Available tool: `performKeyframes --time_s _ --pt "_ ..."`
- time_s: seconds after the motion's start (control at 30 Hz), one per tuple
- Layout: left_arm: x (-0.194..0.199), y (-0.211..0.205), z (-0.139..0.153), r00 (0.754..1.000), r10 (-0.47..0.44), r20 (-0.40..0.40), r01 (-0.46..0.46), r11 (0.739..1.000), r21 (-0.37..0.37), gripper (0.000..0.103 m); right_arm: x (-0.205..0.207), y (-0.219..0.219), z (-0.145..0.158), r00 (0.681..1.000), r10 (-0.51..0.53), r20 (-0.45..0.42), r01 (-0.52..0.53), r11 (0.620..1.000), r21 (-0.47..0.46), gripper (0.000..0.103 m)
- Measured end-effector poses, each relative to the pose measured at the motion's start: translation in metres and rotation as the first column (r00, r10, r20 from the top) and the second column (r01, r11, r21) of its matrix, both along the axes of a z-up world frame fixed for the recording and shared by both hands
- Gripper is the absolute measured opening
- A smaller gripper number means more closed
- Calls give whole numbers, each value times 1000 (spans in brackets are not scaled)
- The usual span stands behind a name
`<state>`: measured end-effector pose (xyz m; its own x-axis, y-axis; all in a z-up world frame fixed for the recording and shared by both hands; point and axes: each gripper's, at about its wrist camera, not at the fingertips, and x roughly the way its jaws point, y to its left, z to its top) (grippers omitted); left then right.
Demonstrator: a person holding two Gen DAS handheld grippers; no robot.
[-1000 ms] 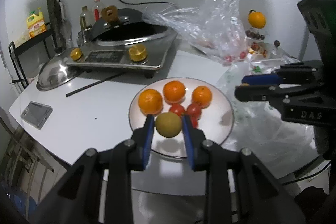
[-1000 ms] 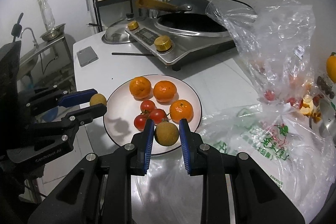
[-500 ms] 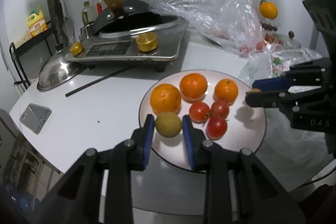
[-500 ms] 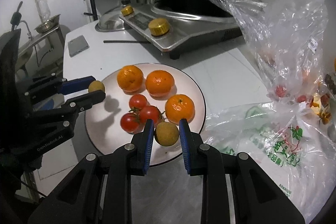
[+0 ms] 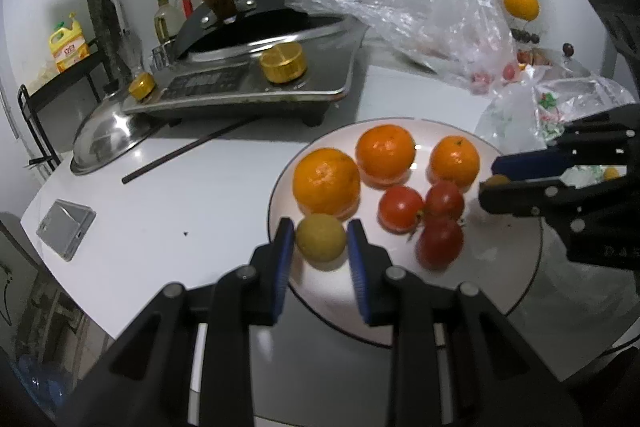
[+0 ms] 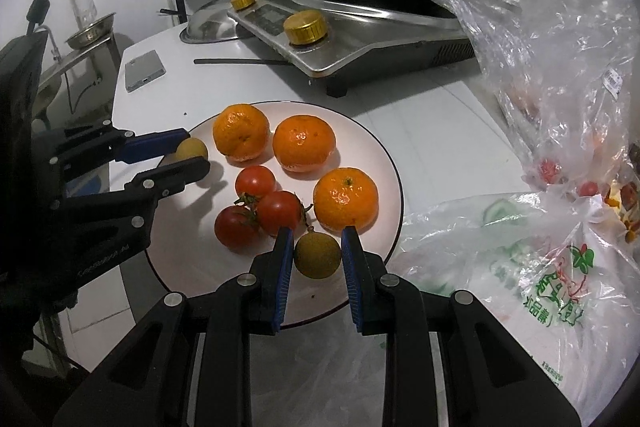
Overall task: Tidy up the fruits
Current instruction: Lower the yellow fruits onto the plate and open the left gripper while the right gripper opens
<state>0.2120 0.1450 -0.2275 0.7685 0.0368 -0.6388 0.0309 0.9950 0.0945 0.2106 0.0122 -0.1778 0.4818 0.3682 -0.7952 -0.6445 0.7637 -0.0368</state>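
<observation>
A white plate (image 5: pixel 500 287) (image 6: pixel 192 279) holds three oranges (image 5: pixel 326 181) (image 6: pixel 304 143) and three red tomatoes (image 5: pixel 440 245) (image 6: pixel 276 211). My left gripper (image 5: pixel 320 247) is shut on a small yellow-brown fruit (image 5: pixel 320 237) at the plate's left rim, next to the biggest orange; it also shows in the right wrist view (image 6: pixel 192 163). My right gripper (image 6: pixel 316 255) is shut on a second yellow-brown fruit (image 6: pixel 317 255) low over the plate's right side, beside an orange (image 6: pixel 346 198). In the left wrist view the right gripper (image 5: pixel 496 183) shows its fruit (image 5: pixel 498 181) between the tips.
An induction cooker with a black wok (image 5: pixel 256 75) (image 6: pixel 360 11) stands behind the plate. A steel lid (image 5: pixel 108 135), a phone (image 5: pixel 66 229) (image 6: pixel 144 69) and a dark stick (image 5: pixel 188 151) lie at left. Plastic bags with more fruit (image 5: pixel 448 19) (image 6: pixel 540 187) crowd the right.
Both grippers have moved forward and lower over the plate, each still holding its small fruit. The plate and its fruit look larger and closer.
</observation>
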Motion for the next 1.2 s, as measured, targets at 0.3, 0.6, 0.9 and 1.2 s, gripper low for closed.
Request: performKeyframes --time_s 0.3,0.6,0.9,1.2 --pt "2 -2 -3 1000 -19 -24 19 1000 -12 28 0 2 -7 1000 10 -10 -10 1000 -28 27" --pt "3 -2 -3 999 -18 -36 17 1000 -17 29 0 2 -9 1000 5 -23 -6 999 -35 27" --pt "2 -2 -3 999 -20 -40 19 1000 -24 32 -1 4 -9 1000 5 -26 -6 999 -49 27" --pt "-3 -7 6 999 -24 -23 23 999 -28 34 -3 4 -4 1000 3 -16 -4 999 -51 31"
